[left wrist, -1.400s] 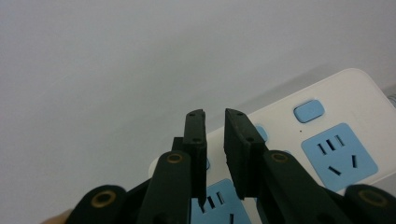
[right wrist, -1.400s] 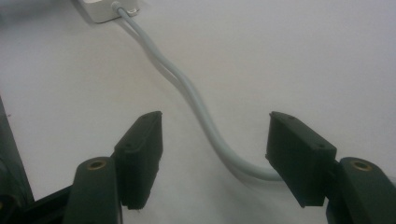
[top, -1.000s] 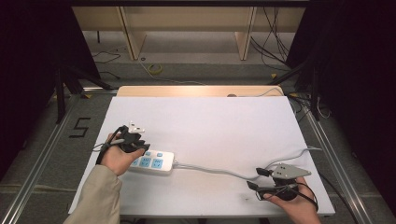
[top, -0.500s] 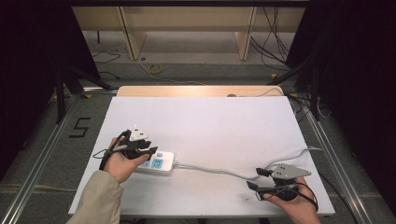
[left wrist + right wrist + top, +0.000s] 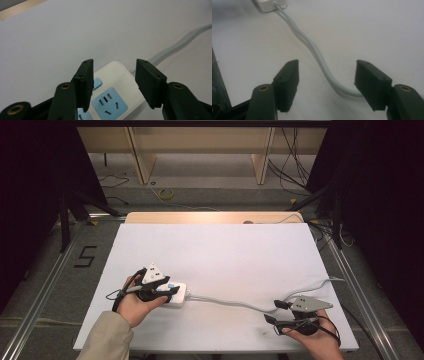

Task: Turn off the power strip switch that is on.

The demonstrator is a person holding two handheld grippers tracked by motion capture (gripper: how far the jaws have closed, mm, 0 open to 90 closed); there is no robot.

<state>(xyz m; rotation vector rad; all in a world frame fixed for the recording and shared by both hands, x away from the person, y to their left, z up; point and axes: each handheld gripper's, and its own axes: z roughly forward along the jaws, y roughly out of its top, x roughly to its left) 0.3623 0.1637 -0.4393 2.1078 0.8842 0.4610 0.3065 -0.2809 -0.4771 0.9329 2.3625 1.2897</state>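
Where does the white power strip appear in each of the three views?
High view: power strip, lower left on the table, under the left tool.
Left gripper view: bottom centre, blue sockets up, between the open jaws.
Right gripper view: its end at the top left corner.
Shared landmark: the grey cable leaving the strip.

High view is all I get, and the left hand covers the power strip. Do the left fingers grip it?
Observer: No. The fingers of the left gripper have just been opening. The cord end of the power strip sits between them, with neither pad pressing on it.
Operator: Which face of the strip is up?
Observer: Its blue sockets face up.
Operator: And the right gripper?
Observer: The right gripper is open. The grey cable runs between its fingers, ungripped.
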